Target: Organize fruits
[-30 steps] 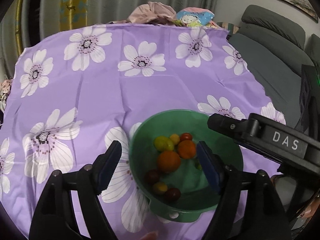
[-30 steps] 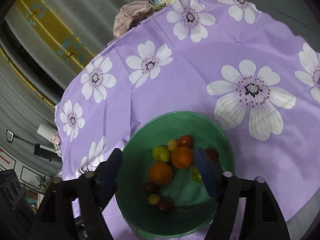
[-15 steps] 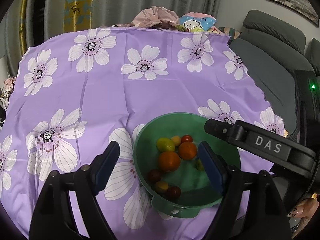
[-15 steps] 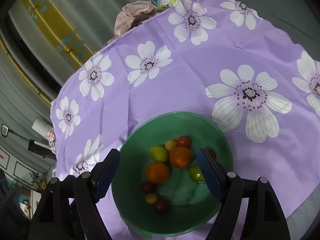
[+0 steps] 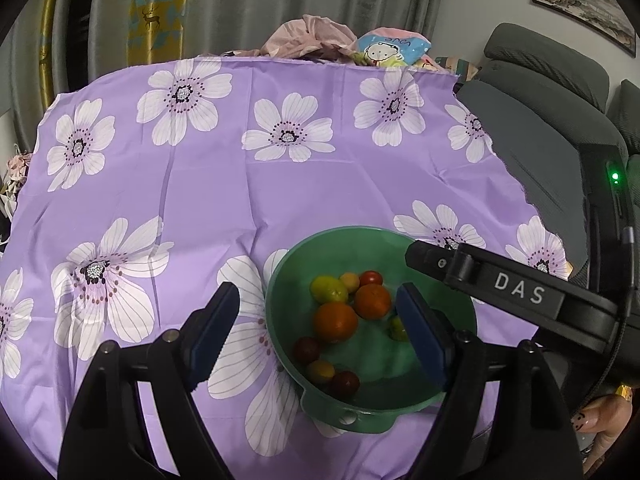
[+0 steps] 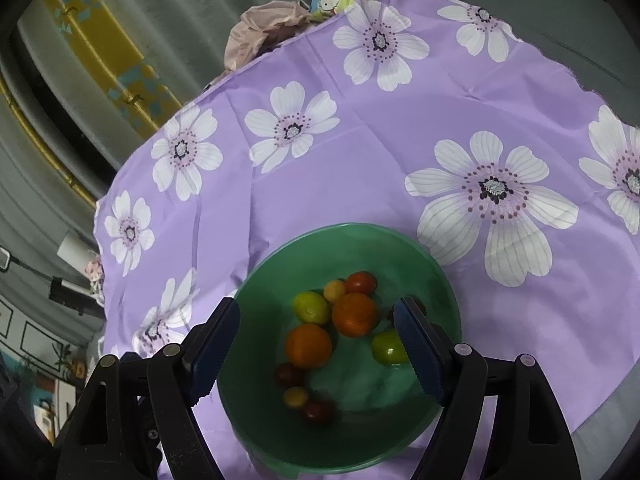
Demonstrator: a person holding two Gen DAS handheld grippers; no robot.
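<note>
Both claws hang wide open, nothing gripped: left gripper [image 5: 316, 332] and right gripper [image 6: 316, 338] above the green bowl [image 6: 440, 280]. Oranges [image 6: 308, 346] and small tomatoes sit inside, just ahead of the fingertips; purple flowered cloth [image 6: 360, 140] stretches beyond.

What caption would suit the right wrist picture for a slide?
Open right gripper poised over a green bowl of small fruits on a purple flowered cloth.
</note>
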